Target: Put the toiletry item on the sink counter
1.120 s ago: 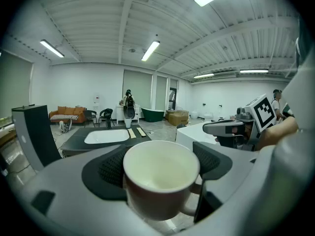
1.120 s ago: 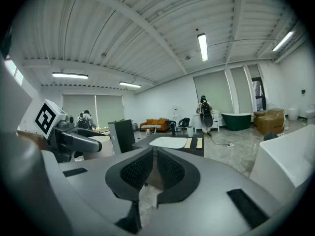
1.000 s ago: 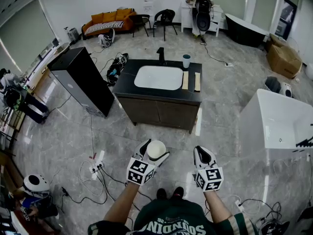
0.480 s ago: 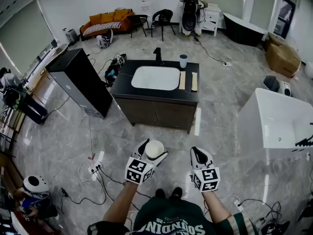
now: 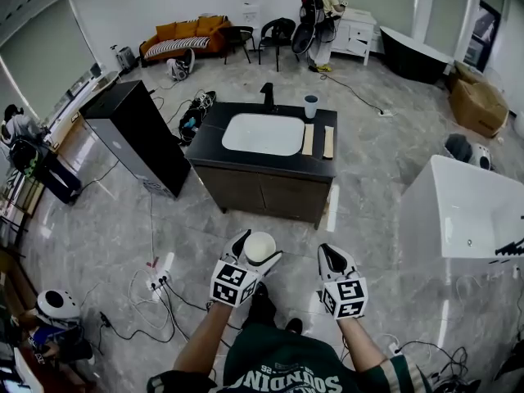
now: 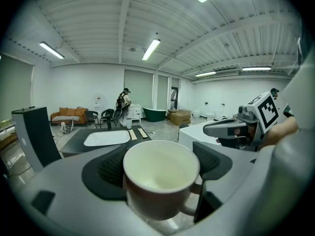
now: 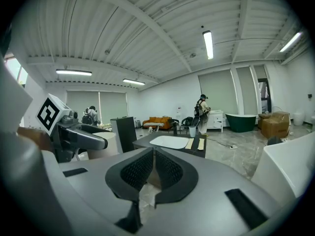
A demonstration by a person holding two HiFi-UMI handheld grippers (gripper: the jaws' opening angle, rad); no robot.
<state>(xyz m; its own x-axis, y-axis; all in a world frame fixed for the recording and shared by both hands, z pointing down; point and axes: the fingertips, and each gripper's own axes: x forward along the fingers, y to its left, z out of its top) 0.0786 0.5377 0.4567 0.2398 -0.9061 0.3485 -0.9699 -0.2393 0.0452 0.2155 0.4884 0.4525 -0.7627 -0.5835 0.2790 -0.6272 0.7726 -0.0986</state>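
The left gripper is clenching a white mug upright between its pads, empty inside, handle toward the right jaw. The right gripper is pressing its jaws together on nothing. The mug is hanging well short of the sink counter – so the carry looks to be the step in hand. Next comes closing on the vanity's front edge and choosing bare dark top. The basin is filling the middle, and two pale strips are lying along its right edge, a tumbler standing at the back right corner. Grey marble floor is stretching between, with cables trailing to the left.
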